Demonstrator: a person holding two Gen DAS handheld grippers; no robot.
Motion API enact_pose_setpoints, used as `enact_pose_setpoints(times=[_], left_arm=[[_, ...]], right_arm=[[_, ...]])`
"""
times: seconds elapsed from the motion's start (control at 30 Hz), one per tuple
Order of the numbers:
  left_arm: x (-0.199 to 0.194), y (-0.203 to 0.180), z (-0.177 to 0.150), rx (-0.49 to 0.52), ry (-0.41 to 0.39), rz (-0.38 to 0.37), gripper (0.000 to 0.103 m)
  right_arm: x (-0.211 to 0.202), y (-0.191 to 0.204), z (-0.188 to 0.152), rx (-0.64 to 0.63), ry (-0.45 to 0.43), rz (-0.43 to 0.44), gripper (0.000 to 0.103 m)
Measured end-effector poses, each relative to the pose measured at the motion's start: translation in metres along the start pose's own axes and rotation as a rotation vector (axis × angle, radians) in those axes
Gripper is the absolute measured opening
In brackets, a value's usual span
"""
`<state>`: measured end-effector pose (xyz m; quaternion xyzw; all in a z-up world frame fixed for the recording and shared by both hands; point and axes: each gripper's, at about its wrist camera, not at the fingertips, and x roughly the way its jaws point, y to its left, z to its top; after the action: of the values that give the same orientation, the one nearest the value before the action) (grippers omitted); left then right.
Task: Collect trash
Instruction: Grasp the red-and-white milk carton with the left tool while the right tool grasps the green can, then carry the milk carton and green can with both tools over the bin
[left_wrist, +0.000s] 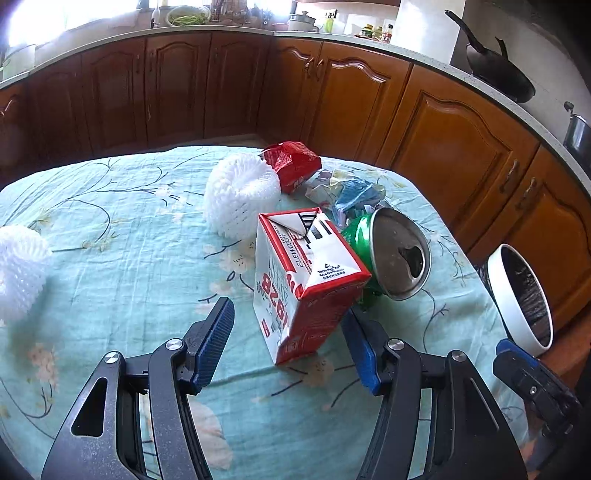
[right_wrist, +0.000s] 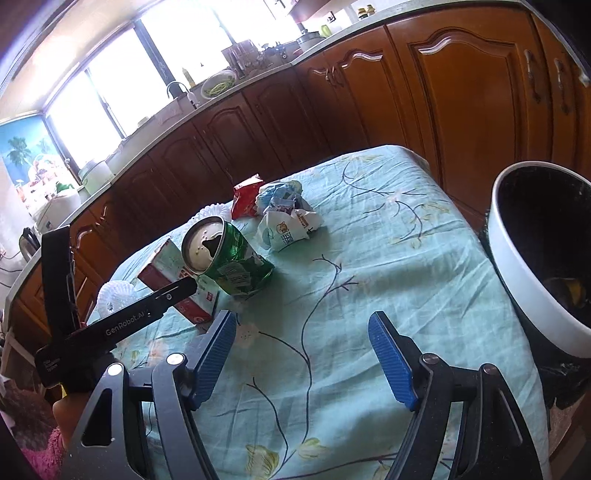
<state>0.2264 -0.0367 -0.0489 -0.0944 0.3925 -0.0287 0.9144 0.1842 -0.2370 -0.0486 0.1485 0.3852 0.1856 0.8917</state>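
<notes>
My left tool (left_wrist: 288, 325) stands wide open in the lower half of the left wrist view, with nothing clamped. The red-and-white paper drink carton (left_wrist: 306, 284) sits between its blue ribbed fingers (left_wrist: 216, 343), close to the finger on the right of the frame; I cannot tell whether that finger touches it. The carton rests tilted on the bench, which is covered with a pale green floral tablecloth (left_wrist: 110, 258).

Just right of the carton, touching it, lies a crushed green aluminium can (left_wrist: 391, 254), its opened top facing the camera. Above these, toward frame centre, is a white foam mesh fruit sleeve (left_wrist: 240, 192), then a crumpled red snack packet (left_wrist: 293, 164) and a heap of crumpled blue-and-white wrappers (left_wrist: 347, 192). A second white foam mesh sleeve (left_wrist: 20, 269) lies at the left edge.

My right tool (right_wrist: 303, 343) is likewise fully open and holds nothing; only tablecloth shows between its fingers, low in the right wrist view. The can (right_wrist: 232, 258) and carton (right_wrist: 173, 284) appear centre-left there, well ahead of the tool.

A white round bin with a black liner (right_wrist: 517, 273) stands at the right edge of that view, beside the bench edge, something yellow visible inside. Brown wooden cabinets (right_wrist: 443, 92) fill the upper frame.
</notes>
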Motion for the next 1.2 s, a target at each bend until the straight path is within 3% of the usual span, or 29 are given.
enact_pose_setpoints(times=[0.03,0.1,0.47,0.7,0.77,0.83,0.9,1.2], left_arm=[[-0.001,0.003,0.0,-0.004,-0.004,-0.005,0.053],[-0.002,0.01,0.0,-0.01,0.004,-0.026,0.03],[-0.026,0.041,-0.01,-0.003,0.033,-0.106,0.029],[-0.029,0.049,-0.011,-0.007,0.049,-0.114,0.029],[-0.029,0.05,-0.012,-0.008,0.054,-0.115,0.029],[-0.03,0.05,-0.012,-0.005,0.054,-0.115,0.029],[-0.029,0.048,-0.011,-0.003,0.055,-0.117,0.029],[-0.037,0.036,-0.013,0.024,0.051,-0.141,0.029]], right_arm=[[0.004,0.002,0.002,-0.017,0.009,0.008,0.076],[0.014,0.008,0.008,-0.053,0.025,0.021,0.076],[0.072,0.053,0.029,-0.335,0.101,0.066,0.076],[0.089,0.06,0.039,-0.381,0.112,0.092,0.074],[0.088,0.062,0.039,-0.384,0.108,0.099,0.061],[0.088,0.064,0.039,-0.381,0.105,0.086,0.025],[0.09,0.062,0.039,-0.361,0.11,0.086,0.013],[0.052,0.055,0.03,-0.255,0.038,0.072,0.011]])
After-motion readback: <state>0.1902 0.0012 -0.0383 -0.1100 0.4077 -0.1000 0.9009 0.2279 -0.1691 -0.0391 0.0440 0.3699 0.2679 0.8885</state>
